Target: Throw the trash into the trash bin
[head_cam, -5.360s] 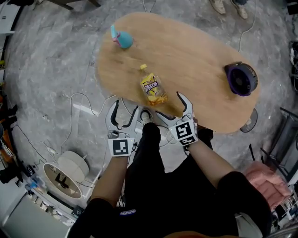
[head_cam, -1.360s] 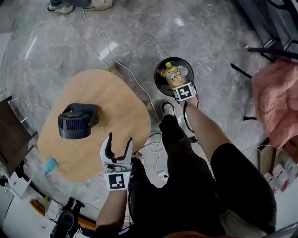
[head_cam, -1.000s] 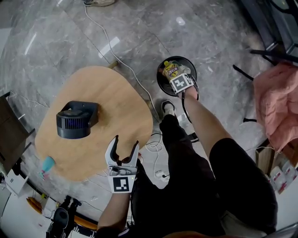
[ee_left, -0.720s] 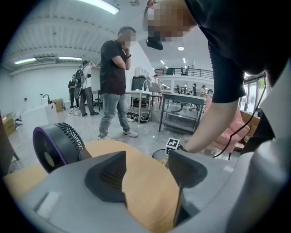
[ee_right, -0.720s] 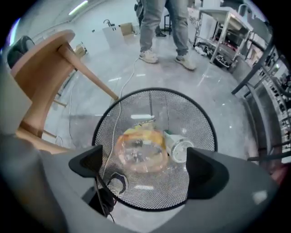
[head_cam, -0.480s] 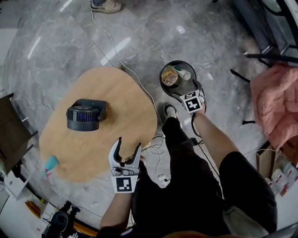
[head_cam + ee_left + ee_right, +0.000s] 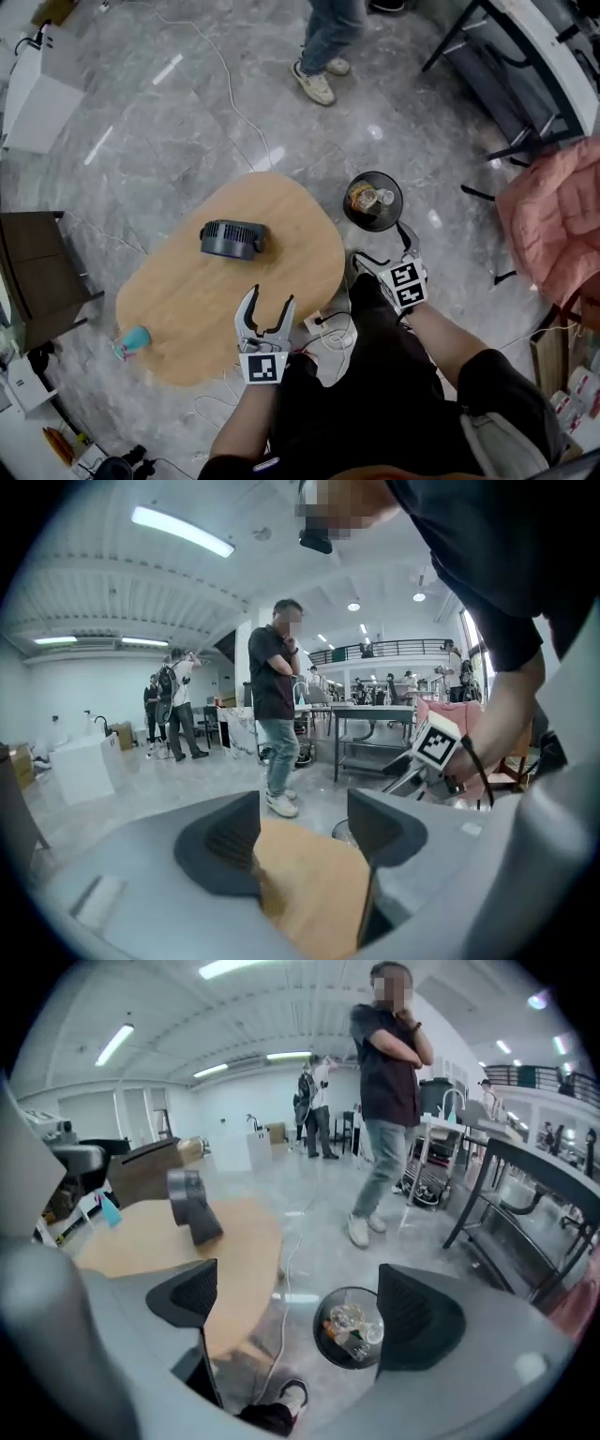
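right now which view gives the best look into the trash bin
The right gripper view: the trash bin sits large near the middle, seen from above, so the trash inside shows. The head view also looks into it, but smaller. The left gripper view shows at most a sliver of rim beyond the table.

The fan (image 7: 232, 238) stands on the tabletop (image 7: 281, 281) near its 12 o'clock edge, and a cup (image 7: 134, 341) sits at its 8 o'clock end. The bin (image 7: 386, 219) stands on the floor (image 7: 187, 122) just off the tabletop's 2 o'clock edge, with trash (image 7: 364, 198) in it. A person (image 7: 328, 37) stands at the bin's 11 o'clock, well apart.
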The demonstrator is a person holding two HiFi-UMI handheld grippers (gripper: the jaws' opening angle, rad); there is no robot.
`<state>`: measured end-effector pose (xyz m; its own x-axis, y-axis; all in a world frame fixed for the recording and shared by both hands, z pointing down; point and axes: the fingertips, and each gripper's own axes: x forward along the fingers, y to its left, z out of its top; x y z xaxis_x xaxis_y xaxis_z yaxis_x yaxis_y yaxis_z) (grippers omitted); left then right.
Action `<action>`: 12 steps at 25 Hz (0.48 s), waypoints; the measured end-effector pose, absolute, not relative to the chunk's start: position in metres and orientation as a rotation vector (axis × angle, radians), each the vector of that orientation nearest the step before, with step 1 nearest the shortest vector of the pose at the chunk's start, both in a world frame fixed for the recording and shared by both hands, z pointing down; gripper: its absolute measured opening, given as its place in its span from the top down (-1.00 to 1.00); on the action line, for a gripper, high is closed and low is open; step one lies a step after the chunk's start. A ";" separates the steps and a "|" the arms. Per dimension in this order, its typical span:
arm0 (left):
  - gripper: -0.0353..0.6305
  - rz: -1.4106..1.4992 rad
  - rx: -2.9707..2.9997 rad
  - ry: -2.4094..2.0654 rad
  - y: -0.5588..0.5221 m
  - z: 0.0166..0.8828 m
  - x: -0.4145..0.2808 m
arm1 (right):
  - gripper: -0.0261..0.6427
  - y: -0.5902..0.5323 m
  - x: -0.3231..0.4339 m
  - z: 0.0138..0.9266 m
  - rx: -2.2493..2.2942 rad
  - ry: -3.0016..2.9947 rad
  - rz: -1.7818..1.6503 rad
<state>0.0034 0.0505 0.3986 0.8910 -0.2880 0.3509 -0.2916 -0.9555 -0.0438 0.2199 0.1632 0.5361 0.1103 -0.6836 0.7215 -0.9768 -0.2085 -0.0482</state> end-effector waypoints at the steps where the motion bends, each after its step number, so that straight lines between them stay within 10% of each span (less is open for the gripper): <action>1: -0.33 0.535 3.026 -0.523 0.042 0.388 -0.008 | -0.76 0.155 0.207 0.510 1.981 -1.657 0.845; 12: -0.29 0.448 3.068 -0.977 -0.018 0.200 -0.146 | -0.50 0.068 0.032 0.211 1.982 -2.251 0.503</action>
